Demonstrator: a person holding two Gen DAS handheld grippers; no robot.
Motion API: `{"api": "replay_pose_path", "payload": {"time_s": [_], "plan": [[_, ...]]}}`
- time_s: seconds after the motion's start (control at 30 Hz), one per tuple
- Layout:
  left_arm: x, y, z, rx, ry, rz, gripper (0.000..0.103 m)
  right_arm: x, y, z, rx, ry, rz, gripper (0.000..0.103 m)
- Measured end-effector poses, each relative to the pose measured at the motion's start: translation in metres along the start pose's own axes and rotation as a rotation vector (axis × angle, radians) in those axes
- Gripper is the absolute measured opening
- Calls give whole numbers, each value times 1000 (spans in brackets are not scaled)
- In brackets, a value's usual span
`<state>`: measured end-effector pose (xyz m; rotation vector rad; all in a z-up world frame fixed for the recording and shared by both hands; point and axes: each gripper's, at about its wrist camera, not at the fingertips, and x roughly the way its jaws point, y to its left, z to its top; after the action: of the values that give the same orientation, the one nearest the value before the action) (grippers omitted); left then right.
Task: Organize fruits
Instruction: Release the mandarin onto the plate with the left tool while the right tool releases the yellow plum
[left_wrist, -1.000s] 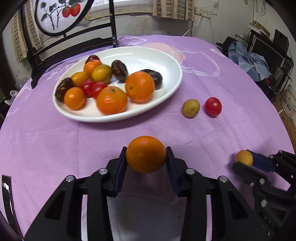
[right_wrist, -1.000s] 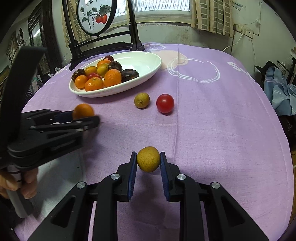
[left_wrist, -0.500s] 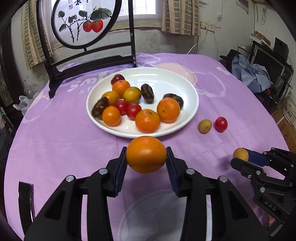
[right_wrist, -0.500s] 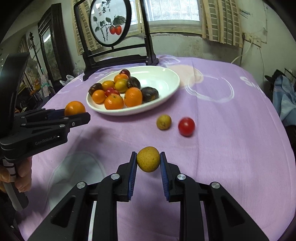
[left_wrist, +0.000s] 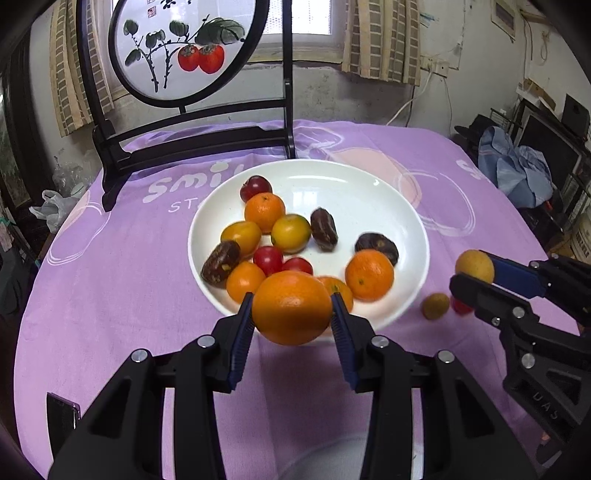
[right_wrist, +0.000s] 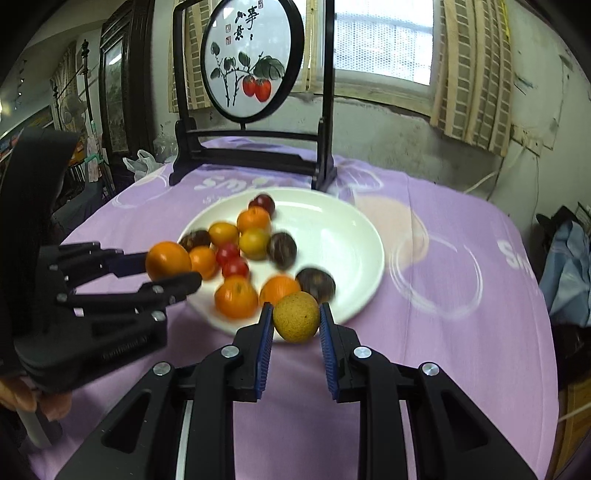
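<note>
The left gripper (left_wrist: 291, 310) clamps an orange (left_wrist: 291, 307) over the plate's (left_wrist: 406, 221) near rim. The right gripper (right_wrist: 296, 317) clamps a yellow fruit (right_wrist: 296, 316) there too; the plate's right half is bare.

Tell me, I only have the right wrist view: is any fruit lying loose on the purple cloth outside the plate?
Observer: Yes. The left wrist view shows a small yellow-brown fruit on the cloth, right of the white plate.
Operator: Only that one?
Observer: No. A red tomato lies right beside it, partly hidden behind the right gripper.
Operator: Is the left gripper's orange pinched on both sides?
Observer: Yes. Both blue pads of the left gripper press the orange, one on each side.
</note>
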<state>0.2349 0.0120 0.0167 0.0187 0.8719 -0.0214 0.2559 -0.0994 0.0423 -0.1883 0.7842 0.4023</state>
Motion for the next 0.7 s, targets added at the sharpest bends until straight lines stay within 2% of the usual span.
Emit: {"api": "replay_pose_path", "payload": {"time_s": [0.2,0.37,0.5,0.57,0.63,0.7], "plan": [[22,11,21,-55,16,2,40,33,-5,25,34,15,-4,25],[38,10,31,-58,15,9,40,64,-6,35,48,51,-23,25],[44,8,38,-59,-30,48,40,78,-12,40,84,77,-17,25],[47,9,40,-62,-28,54,40,85,-15,39,107,90,-4,26],[51,11,43,-79,-13,38,40,91,-19,39,135,99,10,30],[53,16,47,-111,-19,19,44,90,-26,39,187,79,-14,42]]}}
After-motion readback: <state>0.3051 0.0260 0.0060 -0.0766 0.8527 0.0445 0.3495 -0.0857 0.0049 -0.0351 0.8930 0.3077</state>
